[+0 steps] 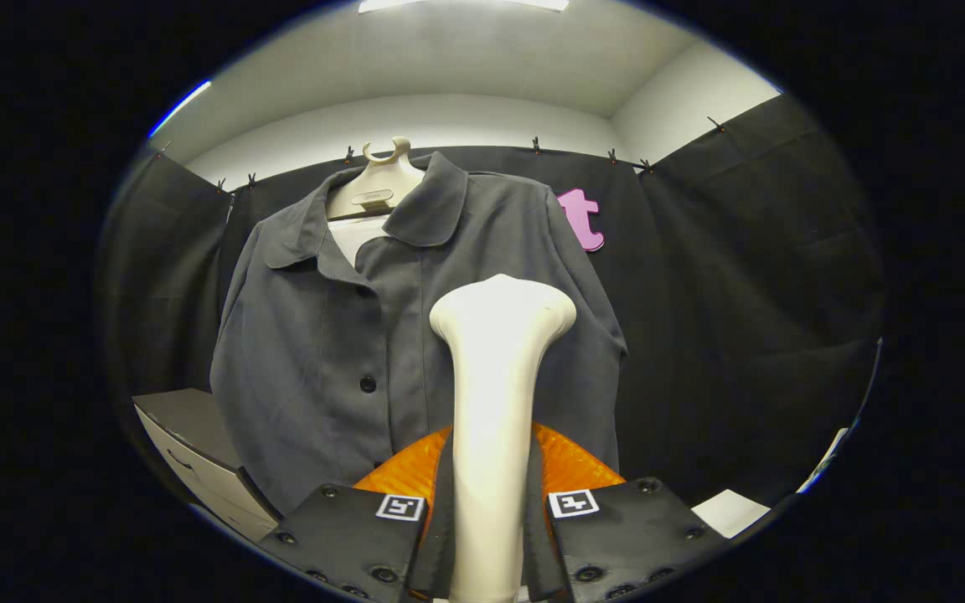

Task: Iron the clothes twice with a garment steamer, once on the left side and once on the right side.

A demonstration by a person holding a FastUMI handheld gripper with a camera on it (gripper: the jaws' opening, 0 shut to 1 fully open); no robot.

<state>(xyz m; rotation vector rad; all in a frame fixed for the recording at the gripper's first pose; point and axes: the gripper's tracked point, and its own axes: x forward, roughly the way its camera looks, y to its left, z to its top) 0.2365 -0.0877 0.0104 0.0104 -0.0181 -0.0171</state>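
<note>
Cabinet (198,452): pale unit with a dark handle, low beside the shirt's hem.
Hanger (378,180): cream, hooked at the top, carrying the shirt against the black booth wall.
Shirt (348,335): dark grey, collared and buttoned, hanging flat, facing the tongs.
Steamer (495,377): white handle rising between the fingers, its flared head just before the shirt's front.
Tongs (491,502): closed on the steamer's handle, a finger pressing each side.
</note>
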